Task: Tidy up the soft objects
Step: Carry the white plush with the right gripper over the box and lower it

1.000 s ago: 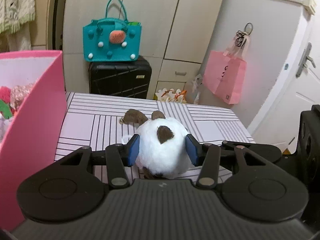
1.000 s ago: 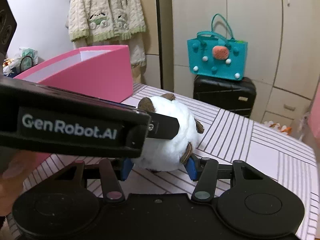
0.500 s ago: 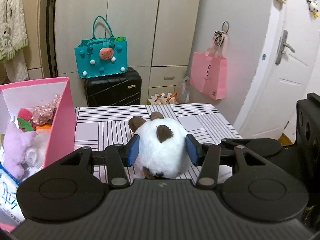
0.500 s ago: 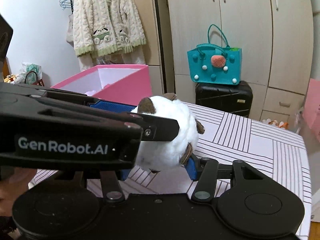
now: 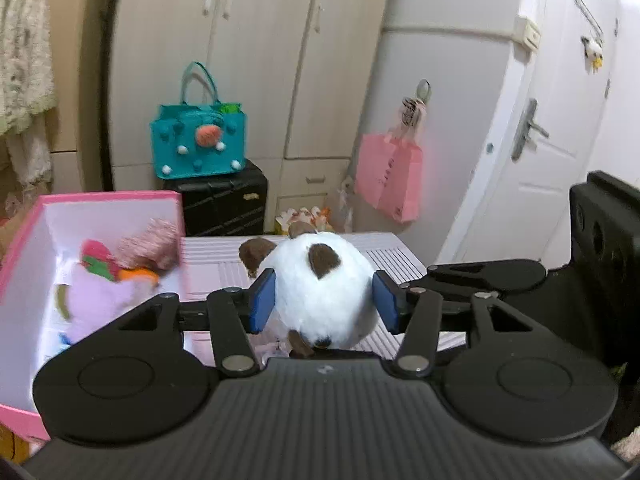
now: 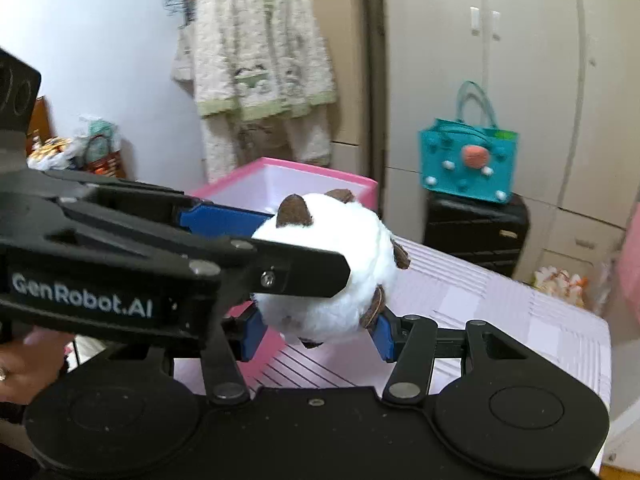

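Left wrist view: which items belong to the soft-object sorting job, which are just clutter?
In play:
- white plush ball, between the pads of the left gripper and the right gripper; left jaws opening
- pink box with soft toys inside

Just lying about:
- teal felt bag
- black suitcase
- pink paper bag
- knitted cardigan

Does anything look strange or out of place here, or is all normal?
One thing stands out: both tongs grip the same white plush ball at once, left tongs opening slightly, right tongs from below. It hangs above the striped table, beside the pink box.
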